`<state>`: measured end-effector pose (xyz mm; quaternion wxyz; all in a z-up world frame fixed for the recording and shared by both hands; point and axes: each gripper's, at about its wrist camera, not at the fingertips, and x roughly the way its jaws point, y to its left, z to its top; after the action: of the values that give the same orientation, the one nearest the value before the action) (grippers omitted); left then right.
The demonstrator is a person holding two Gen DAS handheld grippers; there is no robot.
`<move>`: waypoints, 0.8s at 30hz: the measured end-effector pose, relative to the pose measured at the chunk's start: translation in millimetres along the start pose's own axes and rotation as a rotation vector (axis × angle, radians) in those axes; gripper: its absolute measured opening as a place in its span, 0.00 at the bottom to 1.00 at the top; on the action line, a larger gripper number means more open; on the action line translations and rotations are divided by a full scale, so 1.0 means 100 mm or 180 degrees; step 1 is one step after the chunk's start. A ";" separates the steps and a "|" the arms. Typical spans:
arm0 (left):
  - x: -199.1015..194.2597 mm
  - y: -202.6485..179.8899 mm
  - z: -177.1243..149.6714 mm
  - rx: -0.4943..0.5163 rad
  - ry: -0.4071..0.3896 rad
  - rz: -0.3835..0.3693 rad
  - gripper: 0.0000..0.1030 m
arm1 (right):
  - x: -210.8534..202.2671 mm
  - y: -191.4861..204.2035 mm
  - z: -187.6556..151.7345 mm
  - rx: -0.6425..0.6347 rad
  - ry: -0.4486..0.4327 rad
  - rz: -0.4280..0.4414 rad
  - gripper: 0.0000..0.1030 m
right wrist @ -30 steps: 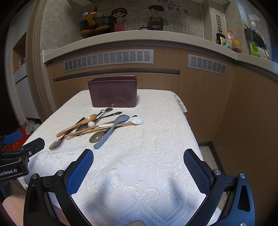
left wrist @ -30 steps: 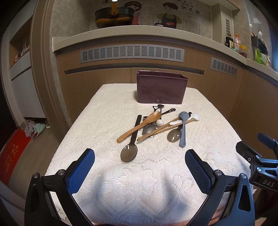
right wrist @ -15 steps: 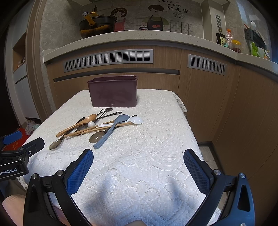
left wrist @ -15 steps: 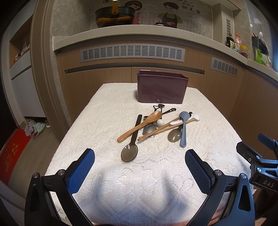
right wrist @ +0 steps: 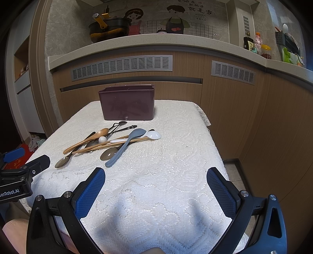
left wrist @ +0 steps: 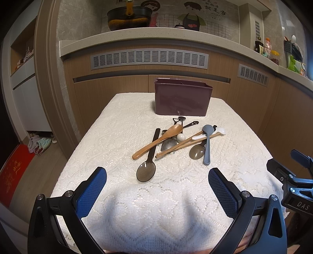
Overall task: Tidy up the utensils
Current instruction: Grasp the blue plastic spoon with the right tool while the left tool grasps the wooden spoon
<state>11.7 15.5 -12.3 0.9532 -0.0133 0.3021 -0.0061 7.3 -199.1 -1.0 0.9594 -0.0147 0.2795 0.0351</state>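
1. Left gripper [left wrist: 157, 192]: blue-padded jaws spread wide, holding nothing, above the near edge of the white lace-covered table [left wrist: 121, 125].
2. Right gripper [right wrist: 156, 192]: jaws likewise wide apart, empty, over the near edge.
3. Dark maroon plastic utensil box [left wrist: 183, 100]: upright at the far edge.
4. Utensil pile mid-table, just before the box: long wooden spoon [left wrist: 158, 141], grey-blue plastic spoon [left wrist: 207, 144], translucent brown spoon [left wrist: 148, 160], white spoon [right wrist: 150, 135], wooden chopsticks [left wrist: 185, 143] crossing each other.

Ahead of you: white lace cloth [left wrist: 121, 125] covers the table. Behind it, wood cabinet fronts with grey vent grilles [right wrist: 122, 65]. Black pan [left wrist: 129, 18] on the stone ledge; jars and bottles [right wrist: 258, 44] far right.
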 end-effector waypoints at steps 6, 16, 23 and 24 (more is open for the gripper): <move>0.04 0.04 0.06 -0.0006 0.0006 -0.0038 1.00 | 0.00 -0.03 0.03 -0.0047 -0.0023 -0.0021 1.00; 0.30 0.42 0.49 0.0010 -0.0115 -0.0069 1.00 | 0.27 0.05 0.31 -0.0369 -0.0063 -0.0116 1.00; 0.78 0.31 0.77 0.0509 0.0147 -0.0504 1.00 | 0.65 0.07 0.46 -0.0553 0.0101 -0.0144 1.00; 0.84 0.27 0.80 0.0562 0.0172 -0.0554 1.00 | 0.70 0.06 0.47 -0.0559 0.0128 -0.0167 1.00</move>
<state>126.5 43.0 3.3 0.9380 0.0446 0.3236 -0.1158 91.1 -186.4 0.8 0.9492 -0.1067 0.2941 0.0340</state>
